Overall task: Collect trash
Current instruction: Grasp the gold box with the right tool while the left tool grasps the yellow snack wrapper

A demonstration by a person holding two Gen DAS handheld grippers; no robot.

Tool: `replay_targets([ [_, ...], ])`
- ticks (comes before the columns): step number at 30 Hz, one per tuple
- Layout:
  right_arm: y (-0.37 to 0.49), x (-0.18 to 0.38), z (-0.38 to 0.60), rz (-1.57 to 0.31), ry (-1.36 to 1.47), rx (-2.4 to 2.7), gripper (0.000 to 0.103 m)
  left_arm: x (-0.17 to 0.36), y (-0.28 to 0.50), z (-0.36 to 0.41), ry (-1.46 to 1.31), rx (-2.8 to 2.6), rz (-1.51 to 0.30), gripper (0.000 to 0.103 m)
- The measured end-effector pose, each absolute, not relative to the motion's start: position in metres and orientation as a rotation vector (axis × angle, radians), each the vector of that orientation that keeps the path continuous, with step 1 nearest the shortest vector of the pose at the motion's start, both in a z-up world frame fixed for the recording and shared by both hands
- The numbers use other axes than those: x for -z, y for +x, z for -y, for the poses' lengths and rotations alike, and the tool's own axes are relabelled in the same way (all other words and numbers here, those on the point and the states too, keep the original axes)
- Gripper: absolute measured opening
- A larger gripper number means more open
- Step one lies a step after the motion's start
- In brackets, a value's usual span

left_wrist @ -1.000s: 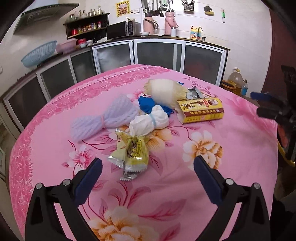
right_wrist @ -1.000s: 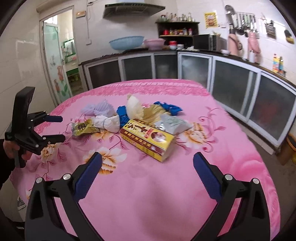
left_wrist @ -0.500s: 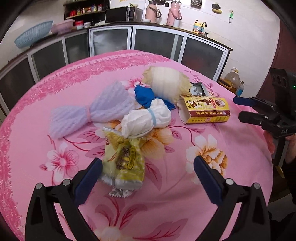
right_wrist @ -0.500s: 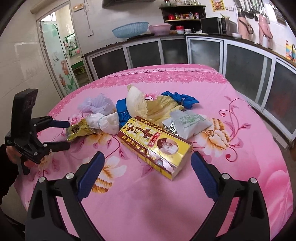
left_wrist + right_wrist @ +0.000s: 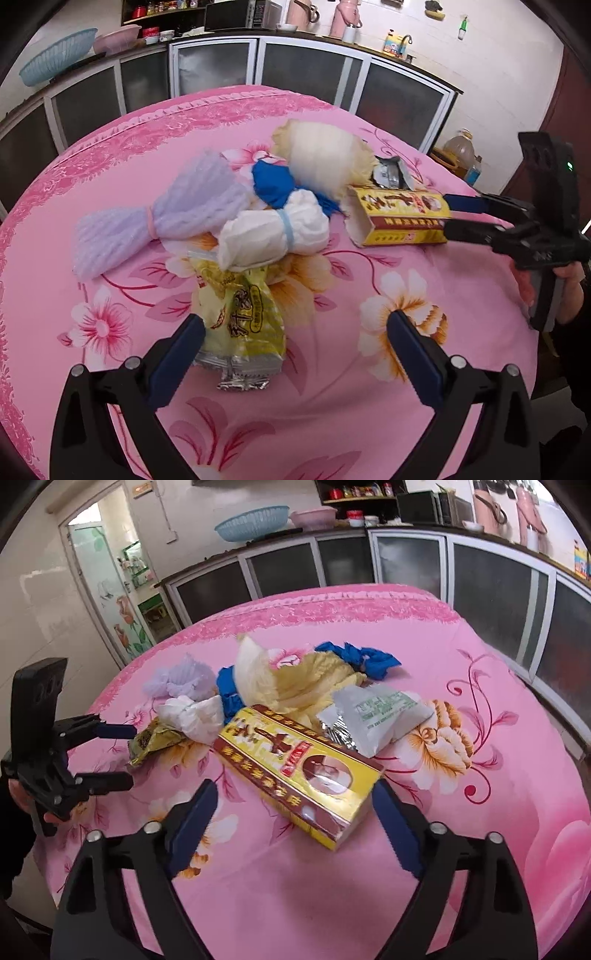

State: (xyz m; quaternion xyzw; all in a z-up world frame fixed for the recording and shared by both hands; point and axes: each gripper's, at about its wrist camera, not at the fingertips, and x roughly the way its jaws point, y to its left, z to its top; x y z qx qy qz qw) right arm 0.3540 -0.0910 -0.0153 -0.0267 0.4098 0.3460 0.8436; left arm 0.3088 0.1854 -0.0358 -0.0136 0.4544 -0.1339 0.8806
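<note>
Glossy cardboard box point(image 5: 300, 767), crinkled foil wrapper point(image 5: 242, 325)

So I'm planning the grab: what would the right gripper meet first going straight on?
Most likely the yellow box: the right gripper is open and the box's near end lies between its fingers, though depth is unclear.

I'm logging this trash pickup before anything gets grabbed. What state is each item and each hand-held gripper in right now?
left hand-held gripper: open, around the snack wrapper's near end
right hand-held gripper: open, straddling the box's near end
yellow snack wrapper: flat on the cloth, crumpled
yellow box: lying flat, far end open
white bundle: tied with a band
purple net: tied, lying down
silver pouch: torn open
</note>
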Motion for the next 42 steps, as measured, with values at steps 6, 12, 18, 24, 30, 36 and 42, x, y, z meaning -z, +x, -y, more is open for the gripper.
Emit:
replay_targets([
  [6, 0.362, 0.022, 0.089, -0.908, -0.061, -0.712, 0.041, 0.043, 0.314, -0.175, 0.015, 0.275, -0.977, 0.051],
  [12, 0.360, 0.017, 0.090, -0.905, -0.049, -0.713, 0.019, 0.043, 0.318, -0.179, -0.034, 0.289, -0.987, 0.008],
  [18, 0.354, 0.003, 0.092, -0.881, -0.018, -0.756, 0.010, 0.037, 0.314, -0.169, 0.008, 0.298, -0.973, 0.000],
  [24, 0.338, -0.015, 0.090, -0.838, -0.027, -0.783, 0.004, 0.017, 0.298, -0.173, -0.025, 0.325, -0.936, 0.000],
  [30, 0.324, -0.032, 0.094, -0.799, -0.010, -0.794, 0.000, 0.000, 0.279, -0.179, -0.022, 0.321, -0.908, 0.000],
  [36, 0.306, -0.054, 0.103, -0.759, -0.002, -0.806, 0.000, -0.020, 0.257, -0.180, -0.009, 0.329, -0.865, 0.000],
  [42, 0.282, -0.079, 0.125, -0.713, 0.019, -0.798, 0.000, -0.046, 0.232, -0.184, -0.016, 0.328, -0.806, 0.000],
])
